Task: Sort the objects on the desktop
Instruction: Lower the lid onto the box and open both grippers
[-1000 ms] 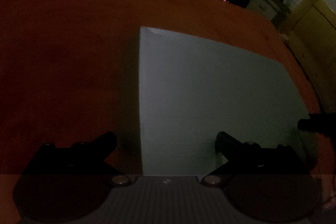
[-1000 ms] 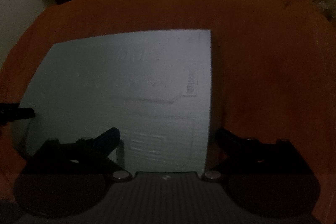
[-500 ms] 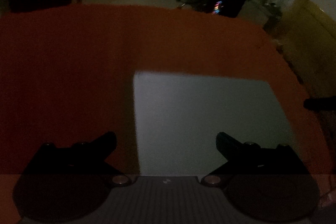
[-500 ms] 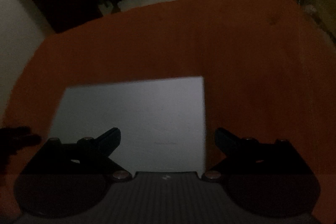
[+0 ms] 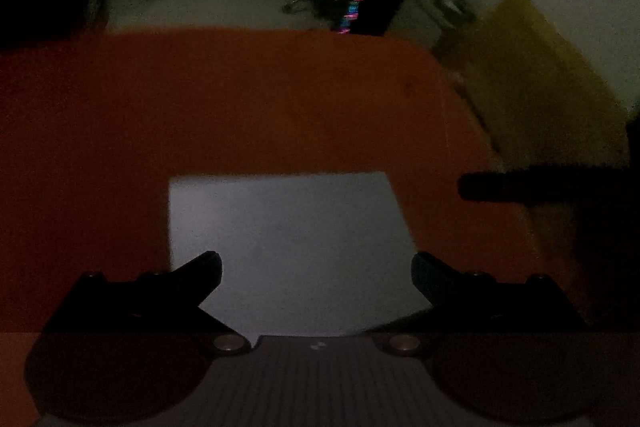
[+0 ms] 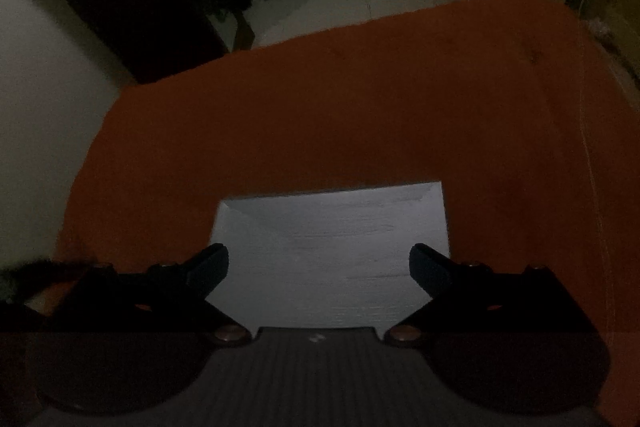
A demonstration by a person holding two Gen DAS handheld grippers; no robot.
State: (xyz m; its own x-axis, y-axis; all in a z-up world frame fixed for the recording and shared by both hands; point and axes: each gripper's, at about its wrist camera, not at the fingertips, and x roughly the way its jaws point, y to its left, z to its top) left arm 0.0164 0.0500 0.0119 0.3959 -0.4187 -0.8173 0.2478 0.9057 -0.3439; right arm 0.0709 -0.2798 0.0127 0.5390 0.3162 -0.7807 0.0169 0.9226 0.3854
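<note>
Dim, blurred. White sheet (image 5: 288, 247) flat on orange table (image 5: 240, 107), near edge, directly ahead of both grippers. No legible text or labels on sheet. Left gripper (image 5: 316, 275) fingers spread, holding nothing. Right gripper (image 6: 318, 267) fingers spread, holding nothing, above sheet (image 6: 332, 247).

Only a white sheet (image 6: 332, 247) lies flat on the orange table (image 6: 360, 107).

A flat, pale white sheet (image 5: 288, 247) lies on the orange surface (image 5: 240, 99). It looks like a rectangle with straight edges and sharp corners. In the right wrist view the sheet (image 6: 332, 247) shows faint lines, too dim to read.
</note>
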